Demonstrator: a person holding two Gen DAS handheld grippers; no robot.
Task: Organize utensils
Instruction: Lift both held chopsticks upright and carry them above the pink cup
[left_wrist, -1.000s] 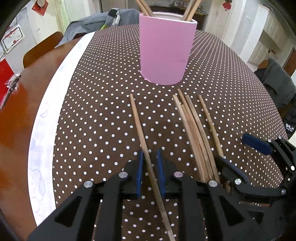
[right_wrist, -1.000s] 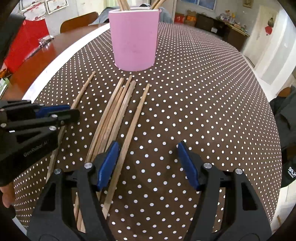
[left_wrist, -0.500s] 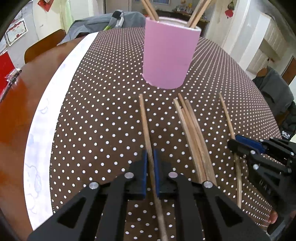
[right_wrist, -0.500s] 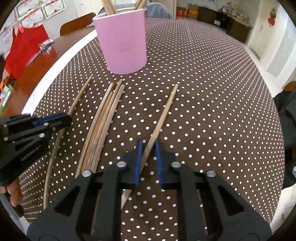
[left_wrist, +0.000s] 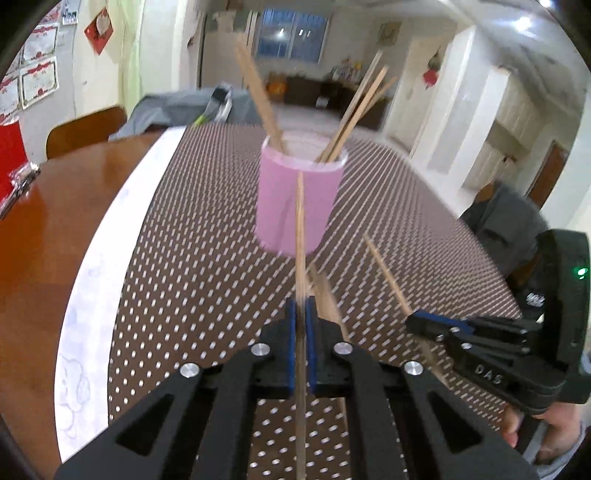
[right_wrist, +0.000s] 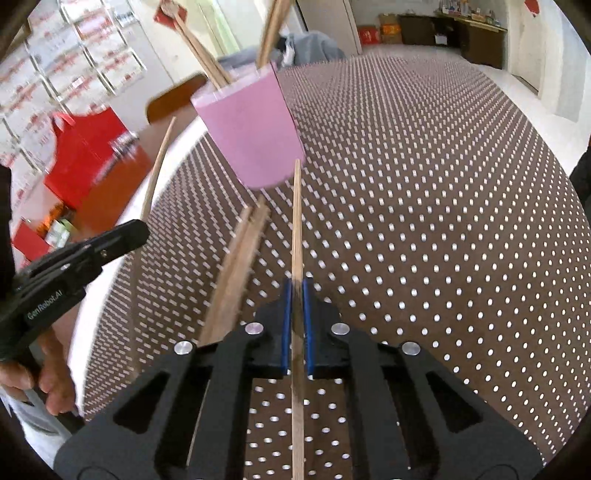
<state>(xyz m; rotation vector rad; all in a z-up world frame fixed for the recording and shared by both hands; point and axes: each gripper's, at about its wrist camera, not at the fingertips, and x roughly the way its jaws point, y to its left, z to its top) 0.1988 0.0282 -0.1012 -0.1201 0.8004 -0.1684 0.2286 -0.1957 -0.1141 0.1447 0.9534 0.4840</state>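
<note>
A pink cup (left_wrist: 277, 206) stands on the dotted cloth with several wooden chopsticks (left_wrist: 258, 96) leaning in it. My left gripper (left_wrist: 301, 306) is shut on one chopstick (left_wrist: 300, 229), lifted off the cloth and pointing at the cup. My right gripper (right_wrist: 296, 288) is shut on another chopstick (right_wrist: 296, 221), also raised, its tip near the cup (right_wrist: 251, 133). Each gripper appears in the other's view: the right gripper (left_wrist: 436, 323) with its stick (left_wrist: 384, 269), the left gripper (right_wrist: 136, 230) with its stick (right_wrist: 159, 162). A bundle of chopsticks (right_wrist: 240, 266) lies on the cloth between them.
The brown polka-dot cloth (right_wrist: 424, 221) has a white border (left_wrist: 96, 288) on a wooden table (left_wrist: 55, 229). A red bag (right_wrist: 81, 151) sits at the left, grey clothing (left_wrist: 177, 110) and a chair (left_wrist: 85, 129) behind the cup. A hand (right_wrist: 51, 384) holds the left gripper.
Both grippers closed on a chopstick each and lifted them off the cloth. The right one shifted its stick away from the bundle. Both views tilted up toward the cup.
</note>
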